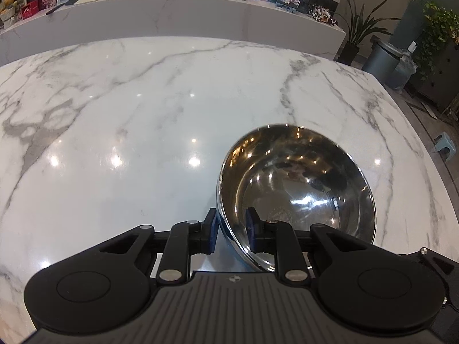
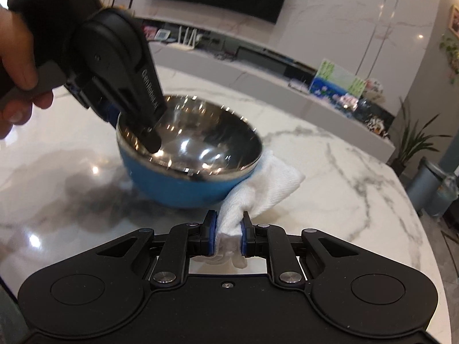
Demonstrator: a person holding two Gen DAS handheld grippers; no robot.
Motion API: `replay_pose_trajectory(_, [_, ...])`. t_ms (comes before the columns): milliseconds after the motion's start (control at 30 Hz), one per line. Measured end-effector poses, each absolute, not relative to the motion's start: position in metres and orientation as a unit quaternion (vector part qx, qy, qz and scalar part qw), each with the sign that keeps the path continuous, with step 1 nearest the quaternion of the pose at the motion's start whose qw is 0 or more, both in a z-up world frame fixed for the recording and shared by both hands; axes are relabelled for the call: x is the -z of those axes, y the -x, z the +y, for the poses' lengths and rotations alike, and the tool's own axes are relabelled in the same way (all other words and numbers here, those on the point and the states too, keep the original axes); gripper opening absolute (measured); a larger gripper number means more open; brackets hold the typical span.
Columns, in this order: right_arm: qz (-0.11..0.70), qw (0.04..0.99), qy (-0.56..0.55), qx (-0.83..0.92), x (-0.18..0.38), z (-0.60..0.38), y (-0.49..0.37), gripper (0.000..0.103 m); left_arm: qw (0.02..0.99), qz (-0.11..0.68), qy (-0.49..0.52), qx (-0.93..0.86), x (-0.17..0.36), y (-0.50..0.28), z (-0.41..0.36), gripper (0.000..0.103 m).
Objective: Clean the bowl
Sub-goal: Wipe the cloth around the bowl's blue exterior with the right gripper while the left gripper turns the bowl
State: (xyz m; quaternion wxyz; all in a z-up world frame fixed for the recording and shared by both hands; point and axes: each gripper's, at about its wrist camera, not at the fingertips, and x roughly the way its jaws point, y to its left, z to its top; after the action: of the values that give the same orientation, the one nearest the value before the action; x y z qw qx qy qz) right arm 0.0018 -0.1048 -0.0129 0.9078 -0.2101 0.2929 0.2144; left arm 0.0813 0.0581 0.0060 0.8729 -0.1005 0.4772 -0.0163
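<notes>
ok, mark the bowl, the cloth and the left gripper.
bowl (image 2: 183, 183): right wrist view, blue outer wall.
cloth (image 2: 272, 180): right wrist view, bunched white fabric beside the bowl.
left gripper (image 1: 231, 229): left wrist view, between its fingertips, astride the bowl's rim.

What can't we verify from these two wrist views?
- Dirt inside the bowl: both views, glare and reflections mask it.
- Cloth contact with the bowl's blue wall: right wrist view, bowl hides the far part of the cloth.
- Left gripper outer pad contact: right wrist view, its own linkage covers it.
- Stamp in the bowl's bottom: left wrist view, too small.
</notes>
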Motion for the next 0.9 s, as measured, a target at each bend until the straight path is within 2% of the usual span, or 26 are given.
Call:
replay_pose_trajectory(133, [0.3, 0.906, 0.212, -0.211, 0.016, -0.105, -0.003, 0.014, 0.869, 0.481, 0.113, 0.011, -0.003, -0.075, 0.059, 0.039])
replay_pose_trajectory(367, [0.302, 0.905, 0.213, -0.209, 0.019, -0.104, -0.006, 0.014, 0.862, 0.484, 0.147, 0.035, -0.004, -0.068, 0.055, 0.044])
replay_pose_trajectory(467, [0.299, 0.908, 0.212, -0.205, 0.017, -0.105, -0.006, 0.014, 0.862, 0.486, 0.138, 0.037, -0.004, -0.071, 0.052, 0.04])
replay_pose_trajectory(600, [0.287, 0.915, 0.207, -0.192, 0.013, -0.108, -0.006, 0.014, 0.865, 0.487, 0.121, 0.033, -0.005, -0.075, 0.053, 0.026])
replay_pose_trajectory(733, [0.264, 0.928, 0.198, -0.175, 0.006, -0.113, -0.005, 0.014, 0.867, 0.485, 0.106, 0.033, -0.007, -0.079, 0.055, 0.018])
replay_pose_trajectory(900, [0.238, 0.938, 0.188, -0.167, 0.0, -0.118, -0.003, 0.014, 0.876, 0.475, 0.077, 0.034, -0.008, -0.078, 0.053, 0.014])
